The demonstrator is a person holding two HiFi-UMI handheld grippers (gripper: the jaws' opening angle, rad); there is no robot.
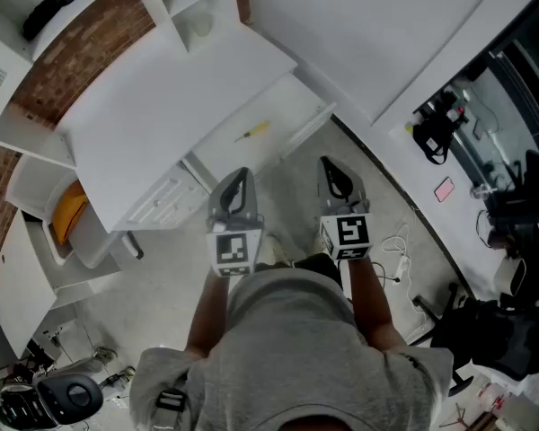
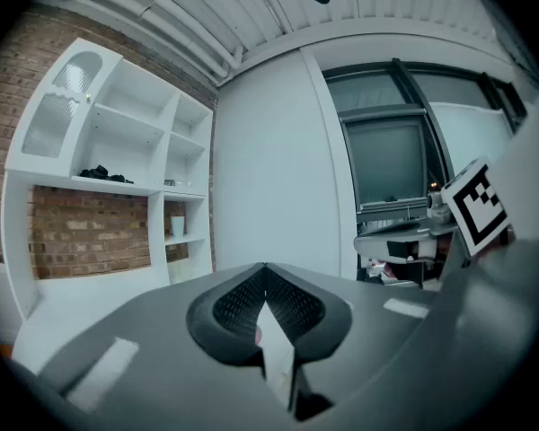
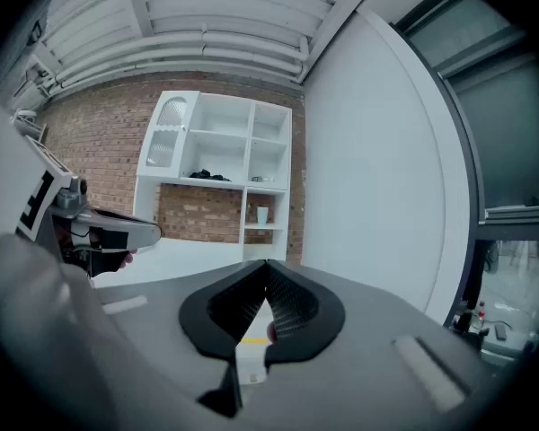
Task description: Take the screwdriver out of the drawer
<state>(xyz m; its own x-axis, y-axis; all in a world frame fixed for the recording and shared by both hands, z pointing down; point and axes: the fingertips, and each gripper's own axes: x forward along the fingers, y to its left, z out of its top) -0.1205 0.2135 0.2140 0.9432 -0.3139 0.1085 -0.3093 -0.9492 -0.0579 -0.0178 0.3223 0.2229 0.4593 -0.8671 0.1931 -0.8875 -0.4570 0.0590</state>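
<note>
Two claws, both with jaws pressed together and nothing in them: the left gripper [image 1: 240, 176] and right gripper [image 1: 329, 164] hang side by side just in front of the open drawer [image 1: 298, 136], pointing nearly level.

The screwdriver [image 1: 254, 133] lies alone on the drawer's white floor, slantwise, near the middle. I judge it light and stiff, a slim tool with a yellow handle and a thin shaft too small to make out well. A round handle on a smooth floor may roll or skid if I nudge it, so I would open one claw wide, come down over the handle and close across its thickness, not on the shaft.

For room, the drawer's front wall stands between my claws and the tool, so I must go over it, not through. The desk [image 1: 162, 97] top overhangs the drawer's back, which leaves the way in from above and front. Side walls sit well apart from the tool. Nothing else crowds it.
</note>
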